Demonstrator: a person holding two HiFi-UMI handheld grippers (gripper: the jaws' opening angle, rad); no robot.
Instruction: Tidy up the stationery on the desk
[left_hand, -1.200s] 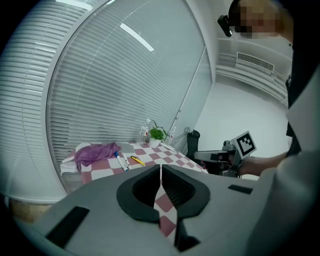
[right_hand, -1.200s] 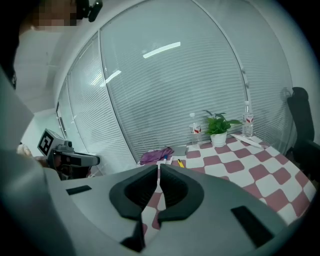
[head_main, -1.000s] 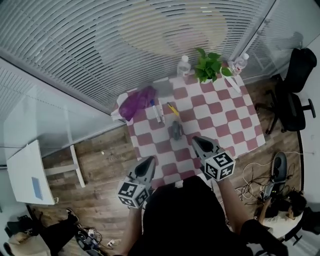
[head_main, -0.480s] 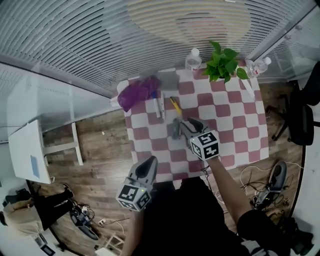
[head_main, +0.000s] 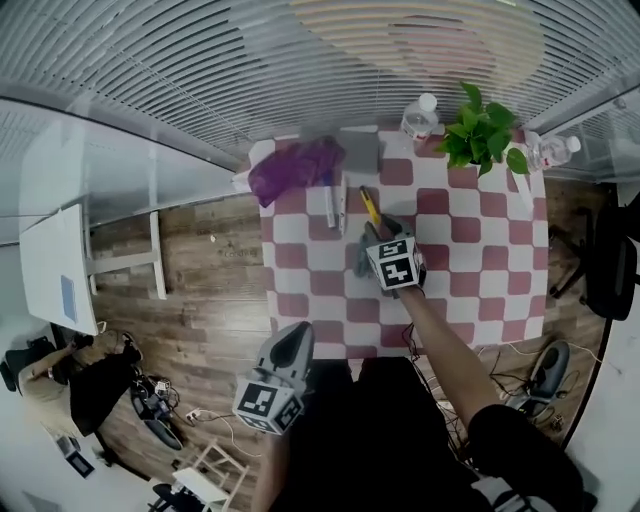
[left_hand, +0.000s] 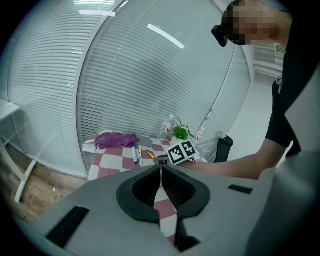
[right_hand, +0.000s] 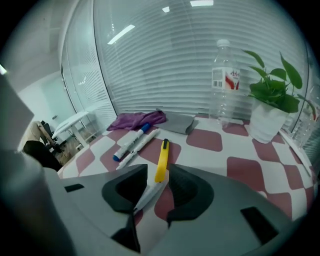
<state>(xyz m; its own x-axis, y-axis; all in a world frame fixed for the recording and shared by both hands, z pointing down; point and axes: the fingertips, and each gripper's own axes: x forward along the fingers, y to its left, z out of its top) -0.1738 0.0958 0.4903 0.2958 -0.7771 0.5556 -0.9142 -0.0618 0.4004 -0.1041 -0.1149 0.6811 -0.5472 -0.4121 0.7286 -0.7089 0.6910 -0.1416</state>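
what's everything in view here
table: one, red-white checked, centre
cloth: one, purple, far left corner
pouch: one, grey, beside the cloth
markers: two, white, one blue-capped, by the cloth
utility knife: one, yellow, right of markers
pen: one, pale grey, nearer than the knife
plant: one, green, far edge
bottles: two, clear, flanking the plant
chair: one, black, right of table
left gripper: one, grey, shut, empty, off the near edge
right gripper: one, grey, jaws just been opening, pen between them

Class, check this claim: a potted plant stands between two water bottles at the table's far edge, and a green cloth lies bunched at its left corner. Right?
The cloth is purple, not green; the head view shows it. The potted plant does stand between the two water bottles.
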